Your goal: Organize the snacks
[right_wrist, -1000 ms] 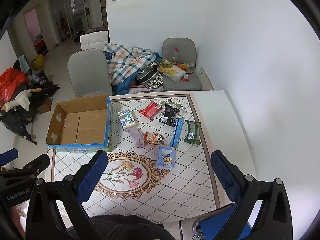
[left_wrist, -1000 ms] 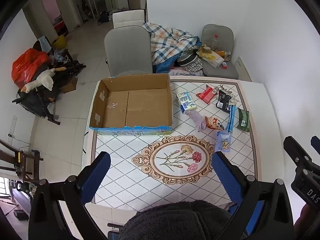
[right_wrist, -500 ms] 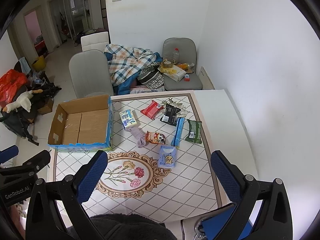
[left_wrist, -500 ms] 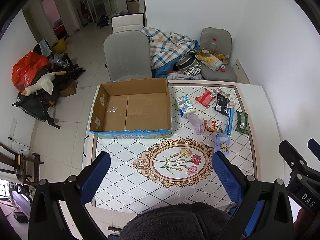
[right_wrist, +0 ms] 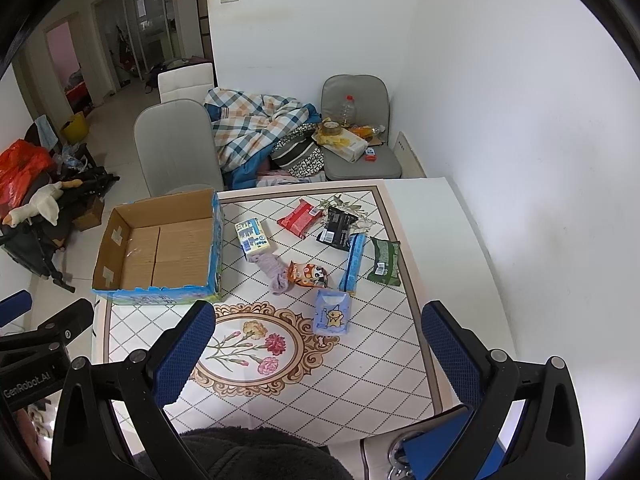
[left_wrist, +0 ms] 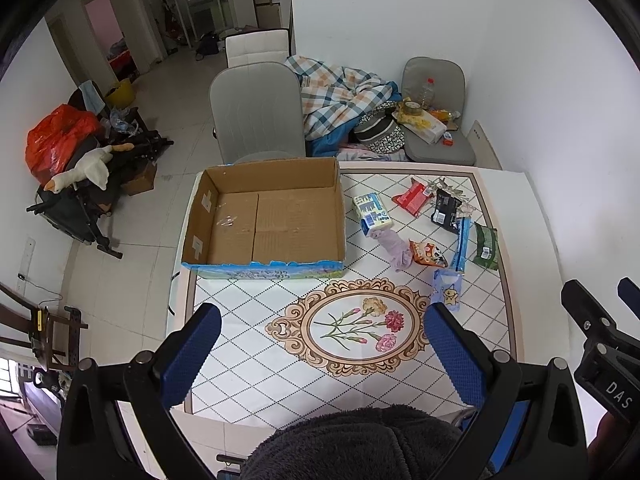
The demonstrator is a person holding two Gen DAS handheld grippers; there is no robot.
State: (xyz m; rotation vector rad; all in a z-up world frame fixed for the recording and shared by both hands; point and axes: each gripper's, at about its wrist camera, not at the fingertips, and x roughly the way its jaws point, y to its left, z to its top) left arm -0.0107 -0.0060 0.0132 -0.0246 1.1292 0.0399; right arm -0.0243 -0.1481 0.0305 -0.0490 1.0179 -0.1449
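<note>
At centre-left of the left wrist view, the cardboard box (left_wrist: 276,216) sits on the bench (left_wrist: 248,368) with nothing inside, while the snacks lie loose to its right: a milk carton (left_wrist: 372,210), red packet (left_wrist: 412,199), black packet (left_wrist: 446,210) and green packet (left_wrist: 486,246). Low in the frame, the left gripper (left_wrist: 320,354) is spread wide, holding nothing. From the right wrist view, the orange packet (right_wrist: 308,274), blue stick pack (right_wrist: 353,264) and pale blue pouch (right_wrist: 332,317) sit mid-frame, untouched; the right gripper (right_wrist: 314,354) gapes empty too. Judging by this, sorting has not begun; every snack remains to be boxed.
</note>
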